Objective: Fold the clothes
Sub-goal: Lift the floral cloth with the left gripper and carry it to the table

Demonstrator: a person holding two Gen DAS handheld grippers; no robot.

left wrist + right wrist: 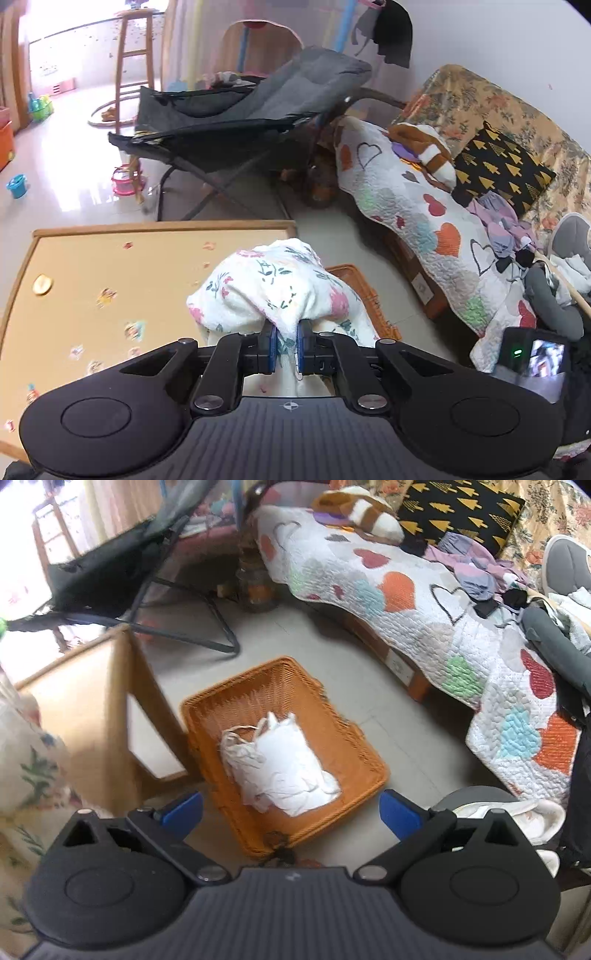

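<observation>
The left tongs (287, 349) are squeezing tight on a flowery cloth (275, 286), with a fold of it pinched between the blue pads. The cloth is hanging in a bunched lump above the right edge of the wooden surface (110, 266), and its loose part is drooping down under the tongs; it is too crumpled to tell which way its long side is running. A round coin-like thing (41, 284) and small stickers are lying on the surface to the left. Behind the surface a dark folding chair (236, 122) is standing on the floor, and a bed with a heart quilt (417, 221) is sitting to the right. The right tongs (291, 814) are standing wide apart, holding nothing and touching nothing. They are pointing down over an orange basket (343, 746) on the floor, where a white garment (280, 764) is lying. The basket is sitting just beside the surface's leg, between the surface and the bed. The flowery cloth is showing at the left edge of the right view, blurred.
</observation>
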